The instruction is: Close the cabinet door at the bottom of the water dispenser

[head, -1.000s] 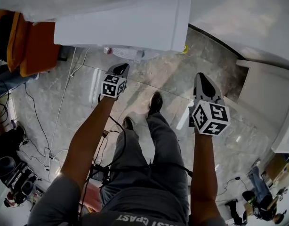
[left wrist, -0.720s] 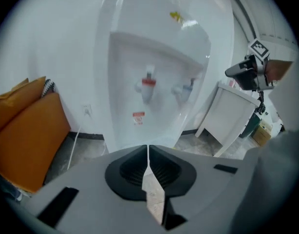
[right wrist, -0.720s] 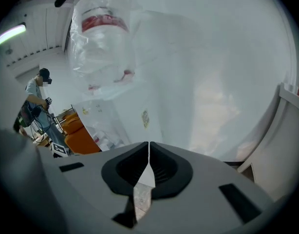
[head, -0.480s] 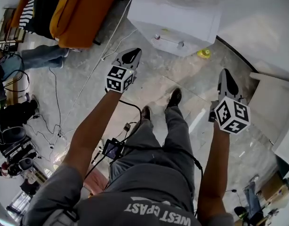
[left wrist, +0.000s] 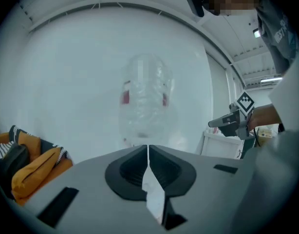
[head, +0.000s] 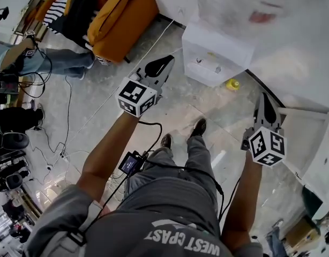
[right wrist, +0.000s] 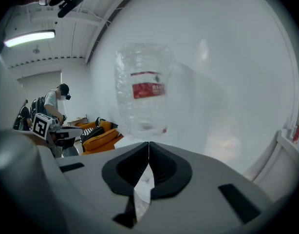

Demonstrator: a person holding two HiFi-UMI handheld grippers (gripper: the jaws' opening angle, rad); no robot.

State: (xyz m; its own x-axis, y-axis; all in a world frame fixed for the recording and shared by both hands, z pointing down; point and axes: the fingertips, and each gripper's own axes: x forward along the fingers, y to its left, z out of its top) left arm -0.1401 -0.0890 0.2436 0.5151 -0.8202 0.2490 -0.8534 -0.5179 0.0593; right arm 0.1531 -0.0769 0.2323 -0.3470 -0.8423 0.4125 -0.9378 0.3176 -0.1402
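The white water dispenser (head: 215, 55) stands ahead of me against the wall, seen from above, with a clear bottle (head: 250, 9) on top. Its lower cabinet door does not show from this angle. My left gripper (head: 165, 64) is shut and empty, raised in front of the dispenser's left side. My right gripper (head: 263, 101) is shut and empty too, held to the dispenser's right. In the left gripper view the shut jaws (left wrist: 148, 152) face the red-labelled bottle (left wrist: 144, 99). The right gripper view shows the same: shut jaws (right wrist: 148, 150) below the bottle (right wrist: 142, 89).
An orange sofa (head: 119, 17) with dark clothing stands left of the dispenser. A small yellow object (head: 232, 83) lies on the marble floor at its base. A white cabinet (head: 301, 133) stands to the right. Cables (head: 62, 116) trail on the floor at left, near other people (head: 44, 58).
The head view has pulled back and tilted up, so the dispenser looks smaller and its bottle shows. Both grippers have risen and stay shut.
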